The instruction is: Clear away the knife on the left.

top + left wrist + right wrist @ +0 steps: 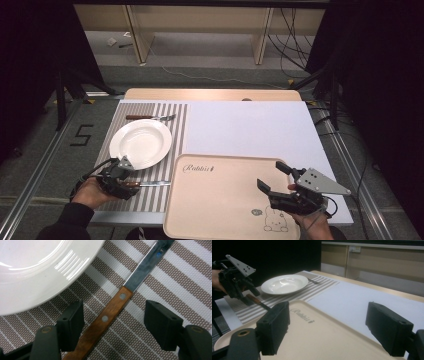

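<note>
A knife (147,184) with a wooden handle (110,312) and steel blade lies on the striped placemat (177,130), just below a white plate (141,142). My left gripper (129,184) points down over it, jaws open on either side of the handle (115,326); the handle runs close along the left pad, with a clear gap to the right pad. My right gripper (271,175) stands open above the right part of the beige tray (225,200), with nothing between its jaws (329,325). In the right gripper view the left gripper (250,297) stands over the knife (258,302).
A fork (150,117) lies on the placemat beyond the plate. A white mat (245,130) covers the table to the right. The tray, printed with a rabbit, lies at the near edge. Cables and a table frame stand on the floor beyond.
</note>
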